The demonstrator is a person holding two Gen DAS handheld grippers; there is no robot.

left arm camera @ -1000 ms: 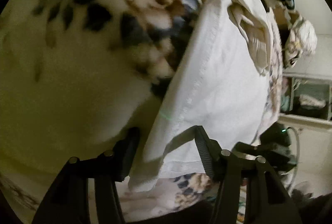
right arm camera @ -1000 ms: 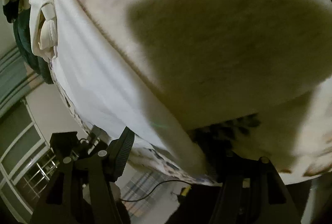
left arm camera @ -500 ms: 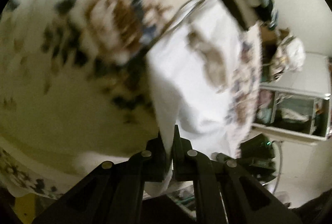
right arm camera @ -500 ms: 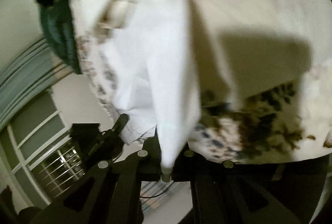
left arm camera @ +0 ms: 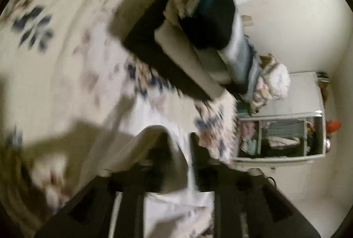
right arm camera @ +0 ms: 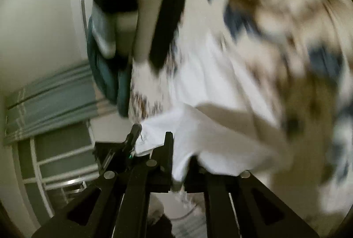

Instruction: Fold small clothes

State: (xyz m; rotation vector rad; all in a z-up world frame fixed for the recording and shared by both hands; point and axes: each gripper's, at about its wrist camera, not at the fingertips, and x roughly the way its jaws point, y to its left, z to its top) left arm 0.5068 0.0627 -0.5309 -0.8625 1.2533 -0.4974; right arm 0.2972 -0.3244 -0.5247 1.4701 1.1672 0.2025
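While the white cloth (right arm camera: 198, 134) was pinched by both the left gripper (left arm camera: 187, 163) and right gripper (right arm camera: 178, 163), folded clothes (left arm camera: 198, 39) were stacked beyond it.

Floral bedspread (left arm camera: 66, 44) — white shelf unit (left arm camera: 280, 116) beyond.

We see a soft white cloth (right arm camera: 211, 136), smooth and matt. The flowered bedspread (left arm camera: 66, 44) looks soft too. Our right tool (right arm camera: 178, 163) is matt black plastic with shiny metal pins.
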